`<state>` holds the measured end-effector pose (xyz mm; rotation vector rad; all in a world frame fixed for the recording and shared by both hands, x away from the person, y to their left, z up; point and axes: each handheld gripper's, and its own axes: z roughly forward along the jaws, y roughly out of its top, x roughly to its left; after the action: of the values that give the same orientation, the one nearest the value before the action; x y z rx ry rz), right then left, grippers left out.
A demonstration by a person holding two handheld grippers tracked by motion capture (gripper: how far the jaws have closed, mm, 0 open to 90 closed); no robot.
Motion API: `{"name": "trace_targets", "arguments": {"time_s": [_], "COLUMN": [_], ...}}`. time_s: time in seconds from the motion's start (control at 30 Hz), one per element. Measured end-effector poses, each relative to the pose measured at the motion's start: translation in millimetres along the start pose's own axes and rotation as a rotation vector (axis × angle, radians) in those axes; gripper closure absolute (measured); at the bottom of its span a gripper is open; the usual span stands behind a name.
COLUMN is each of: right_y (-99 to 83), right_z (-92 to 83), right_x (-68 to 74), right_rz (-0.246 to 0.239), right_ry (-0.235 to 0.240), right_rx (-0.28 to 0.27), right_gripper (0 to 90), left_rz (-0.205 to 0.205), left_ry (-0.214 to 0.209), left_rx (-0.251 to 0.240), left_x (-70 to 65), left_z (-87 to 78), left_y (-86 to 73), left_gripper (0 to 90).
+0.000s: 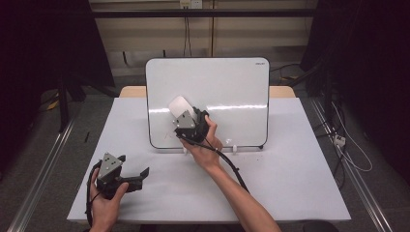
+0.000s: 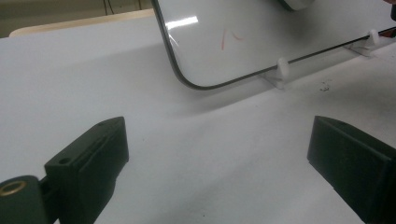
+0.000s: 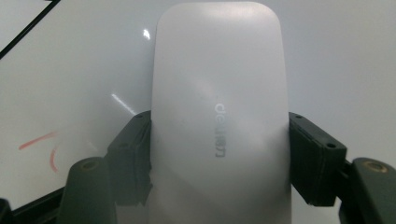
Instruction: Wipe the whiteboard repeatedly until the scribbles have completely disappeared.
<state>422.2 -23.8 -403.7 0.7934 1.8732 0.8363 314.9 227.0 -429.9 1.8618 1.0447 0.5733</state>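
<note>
1. The right gripper [image 1: 186,112] is clamped on a white eraser [image 3: 218,121], one black jaw on each long side; in the high view the eraser [image 1: 179,106] lies against the face of the whiteboard [image 1: 232,87], left of its middle.
2. The whiteboard stands tilted back on small white clips [image 2: 282,67] at the far half of the table [image 1: 290,174]; a few faint red marks [image 2: 229,39] sit near its lower left corner, below and to the left of the eraser.
3. The left gripper [image 1: 129,175] rests low over the near left of the table, well apart from the board; its jaws stand wide with nothing between them.
4. Judged from this, the step in hand is wiping the board clean; the red marks are not yet erased.
5. The next move likely calls for sliding the eraser down and toward that lower left corner, keeping it flat on the surface; the pressure should stay gentle, since the board merely leans in its clips and could shift or tip.
</note>
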Motion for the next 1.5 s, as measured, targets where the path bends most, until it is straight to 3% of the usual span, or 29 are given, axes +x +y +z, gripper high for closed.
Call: {"name": "trace_targets", "arguments": {"time_s": [0.1,0.77,0.83,1.1,1.33,1.5], "right_y": [-0.8,1.0,0.5,0.5,11.3,12.9], "right_z": [-0.3,4.0,3.8,3.4,6.8,7.3], "right_x": [5.5,76.7,76.7,68.7,29.2,34.2], "right_rz": [-0.018,-0.125,-0.114,-0.142,-0.006,-0.001], "right_ry": [0.013,0.084,0.088,0.098,0.028,-0.020], "right_rx": [-0.001,-0.047,-0.048,-0.040,-0.013,-0.022], "right_gripper": [31.6,31.5,31.6,31.6,31.6,31.6], "left_rz": [0.001,0.007,0.007,0.005,0.002,0.003], "left_ry": [-0.001,-0.003,-0.001,0.000,0.000,0.003], "left_rx": [0.001,0.006,0.010,0.003,0.001,0.002], "left_x": [-0.5,-1.1,-0.7,0.3,0.8,0.7], "left_z": [0.7,1.4,1.3,0.0,-0.2,0.0], "left_y": [0.2,-0.4,-0.3,-0.4,-0.2,0.1], "left_gripper": [5.2,5.2,5.2,5.2,5.2,5.2]}}
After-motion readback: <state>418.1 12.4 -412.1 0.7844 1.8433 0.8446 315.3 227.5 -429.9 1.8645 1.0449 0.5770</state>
